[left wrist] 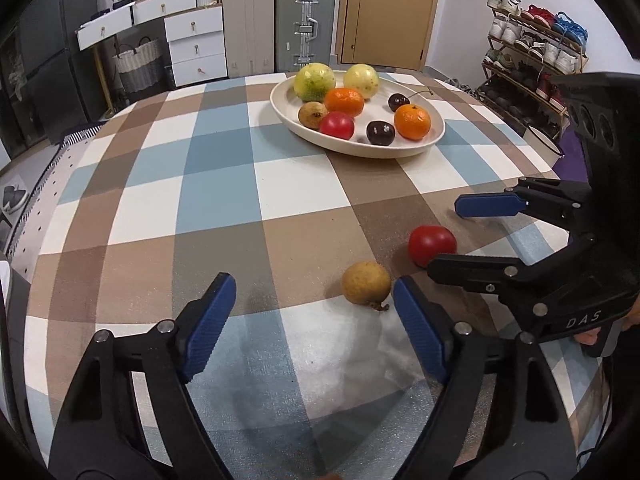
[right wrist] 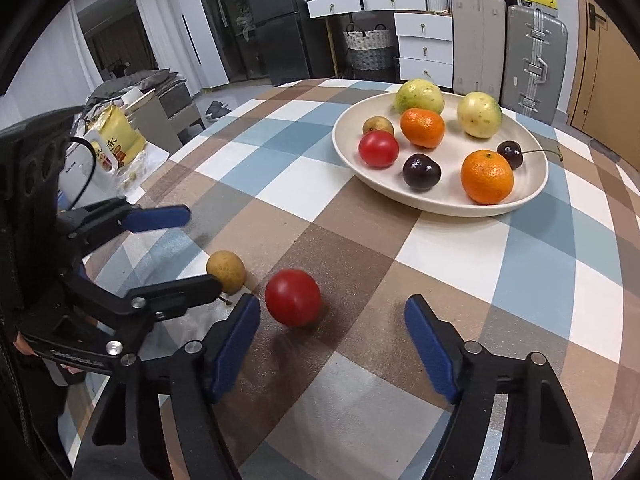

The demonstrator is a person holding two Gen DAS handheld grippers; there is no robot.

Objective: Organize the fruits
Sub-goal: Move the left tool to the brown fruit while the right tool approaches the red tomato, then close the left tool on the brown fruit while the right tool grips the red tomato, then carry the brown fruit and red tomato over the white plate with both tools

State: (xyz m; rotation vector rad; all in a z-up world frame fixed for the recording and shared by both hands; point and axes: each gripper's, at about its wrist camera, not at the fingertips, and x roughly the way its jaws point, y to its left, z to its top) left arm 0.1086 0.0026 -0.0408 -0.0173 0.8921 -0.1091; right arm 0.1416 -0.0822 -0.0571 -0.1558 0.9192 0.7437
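Note:
A cream plate on the checked tablecloth holds two green-yellow fruits, two oranges, two dark cherries, a red tomato and a small brown longan. A loose brown longan and a loose red tomato lie on the cloth near me. My left gripper is open, the longan just beyond its right finger. My right gripper is open, with the tomato just beyond its fingers, near the left one.
A white enamel mug stands off the table's right edge. Snack bags lie beyond the table's left side. Suitcases, white drawers and a shoe rack stand behind the table.

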